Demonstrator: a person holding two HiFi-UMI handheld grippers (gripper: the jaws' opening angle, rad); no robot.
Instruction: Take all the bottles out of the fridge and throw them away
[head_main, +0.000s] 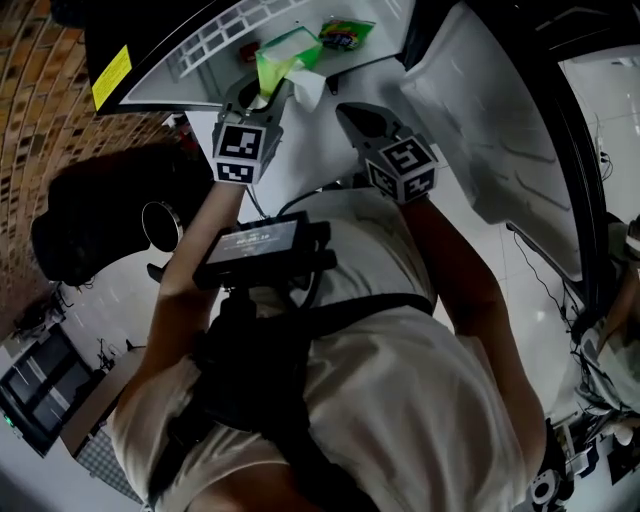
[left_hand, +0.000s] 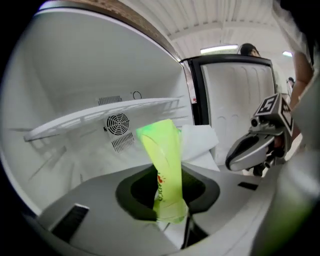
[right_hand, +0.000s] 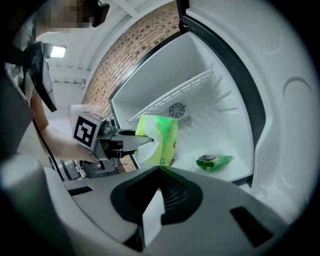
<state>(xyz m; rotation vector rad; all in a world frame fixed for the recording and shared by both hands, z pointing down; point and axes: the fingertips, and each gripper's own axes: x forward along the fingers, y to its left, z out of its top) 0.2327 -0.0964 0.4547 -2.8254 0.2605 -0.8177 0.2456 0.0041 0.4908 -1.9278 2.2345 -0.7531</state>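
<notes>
No bottle shows in any view. My left gripper (head_main: 262, 98) is shut on a bright green soft tissue pack (left_hand: 164, 167) with a white tissue (left_hand: 199, 140) sticking out of its top, held up in front of the open fridge (right_hand: 210, 115). From the right gripper view the same tissue pack (right_hand: 159, 140) hangs at the left gripper (right_hand: 134, 141). My right gripper (head_main: 352, 112) hovers just right of it, jaws together. A thin white strip (right_hand: 151, 220) stands between the right jaws; I cannot tell what it is.
A green snack packet (right_hand: 214, 161) lies on the fridge floor under a white wire shelf (right_hand: 172, 97). The fridge door (head_main: 500, 130) stands open on the right. A brick wall (head_main: 40, 100) and a dark bulky shape (head_main: 90, 225) are at the left.
</notes>
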